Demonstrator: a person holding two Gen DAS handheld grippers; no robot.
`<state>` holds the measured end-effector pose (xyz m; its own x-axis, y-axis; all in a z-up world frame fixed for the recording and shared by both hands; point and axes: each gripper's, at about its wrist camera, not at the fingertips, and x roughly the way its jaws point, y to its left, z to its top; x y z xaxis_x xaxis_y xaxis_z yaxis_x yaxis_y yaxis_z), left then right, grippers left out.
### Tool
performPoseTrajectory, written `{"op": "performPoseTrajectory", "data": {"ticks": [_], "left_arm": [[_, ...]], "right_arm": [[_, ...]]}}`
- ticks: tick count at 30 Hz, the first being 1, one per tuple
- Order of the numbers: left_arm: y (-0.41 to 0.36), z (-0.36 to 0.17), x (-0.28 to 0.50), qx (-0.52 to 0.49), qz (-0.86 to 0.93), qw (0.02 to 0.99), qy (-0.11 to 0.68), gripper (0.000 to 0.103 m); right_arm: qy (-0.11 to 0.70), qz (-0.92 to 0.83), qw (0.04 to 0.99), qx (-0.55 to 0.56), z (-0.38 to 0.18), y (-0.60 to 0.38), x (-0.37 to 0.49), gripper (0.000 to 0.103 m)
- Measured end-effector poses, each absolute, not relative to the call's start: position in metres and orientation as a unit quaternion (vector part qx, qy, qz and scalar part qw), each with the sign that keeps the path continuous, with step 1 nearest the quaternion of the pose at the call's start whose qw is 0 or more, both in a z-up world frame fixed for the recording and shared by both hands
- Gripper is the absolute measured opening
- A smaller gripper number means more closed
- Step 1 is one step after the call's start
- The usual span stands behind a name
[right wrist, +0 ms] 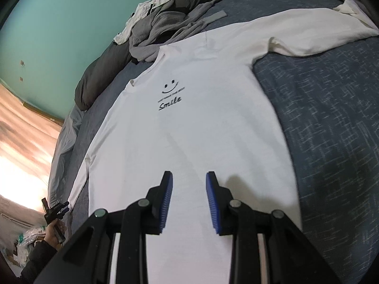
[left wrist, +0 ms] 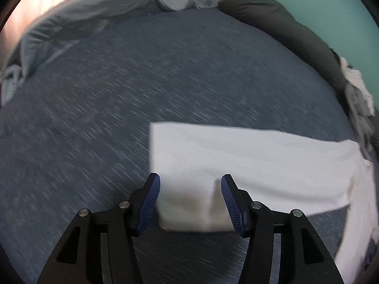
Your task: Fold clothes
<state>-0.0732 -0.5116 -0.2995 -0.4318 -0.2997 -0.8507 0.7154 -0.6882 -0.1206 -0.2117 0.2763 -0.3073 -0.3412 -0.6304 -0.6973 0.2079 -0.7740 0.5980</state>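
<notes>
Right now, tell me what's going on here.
A person is folding a white Smile T-shirt spread flat on a blue bedspread, a gripper in each hand. The left gripper is open over one sleeve end. The right gripper hovers open above the shirt's body. Nothing is gripped. Grey clothes lie piled beyond it.
</notes>
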Motion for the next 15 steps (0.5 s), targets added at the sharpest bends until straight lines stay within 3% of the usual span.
{"op": "performPoseTrajectory", "data": {"ticks": [7, 9, 11, 12, 15], "left_arm": [[-0.522, -0.310, -0.071, 0.427, -0.808, 0.322, 0.248, 0.061], [-0.517, -0.310, -0.075, 0.427, -0.814, 0.314, 0.235, 0.043], [-0.511, -0.311, -0.079, 0.435, -0.818, 0.306, 0.221, 0.035], [-0.509, -0.311, -0.080, 0.439, -0.819, 0.300, 0.217, 0.025], [-0.506, -0.308, -0.082, 0.439, -0.822, 0.295, 0.210, 0.006]], "right_arm": [[-0.182, -0.791, 0.291, 0.506, -0.298, 0.254, -0.206, 0.029], [-0.181, -0.790, 0.296, 0.505, -0.296, 0.249, -0.205, 0.029], [-0.184, -0.788, 0.300, 0.505, -0.296, 0.247, -0.205, 0.029], [-0.185, -0.787, 0.301, 0.506, -0.296, 0.245, -0.204, 0.029], [-0.187, -0.785, 0.304, 0.507, -0.298, 0.244, -0.202, 0.029]]}}
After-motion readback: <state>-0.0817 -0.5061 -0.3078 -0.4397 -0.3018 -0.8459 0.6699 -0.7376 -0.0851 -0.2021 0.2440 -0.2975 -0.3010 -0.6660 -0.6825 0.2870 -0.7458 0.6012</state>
